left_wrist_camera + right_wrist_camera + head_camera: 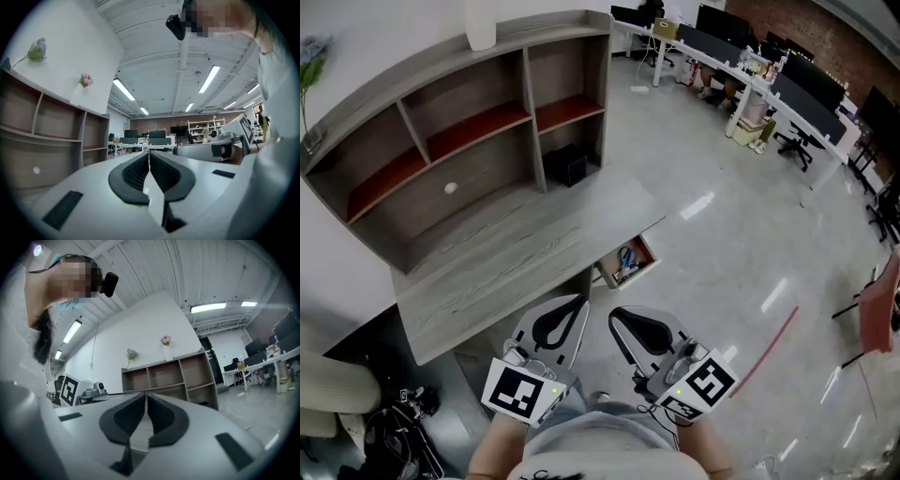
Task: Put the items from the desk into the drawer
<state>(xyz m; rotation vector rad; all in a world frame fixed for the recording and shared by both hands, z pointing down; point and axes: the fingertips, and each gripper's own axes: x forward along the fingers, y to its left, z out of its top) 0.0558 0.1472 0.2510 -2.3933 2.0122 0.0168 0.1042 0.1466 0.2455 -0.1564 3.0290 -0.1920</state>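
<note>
The grey wooden desk point(497, 267) stands ahead of me with a bare top under its shelf unit point(469, 122). A drawer point(626, 263) hangs open below the desk's right end, and a blue-handled item with other small things lies inside. My left gripper point(579, 300) and right gripper point(616, 312) are held close to my body, in front of the desk's near edge, pointing toward the drawer. Both are shut with nothing between their jaws, as the left gripper view point(149, 151) and the right gripper view point(145, 394) also show.
A black box point(567, 165) sits in a lower shelf compartment. A white vase point(480, 26) stands on the shelf top. Tangled cables and dark gear point(394, 427) lie on the floor at lower left. Office desks with monitors point(769, 75) line the far right.
</note>
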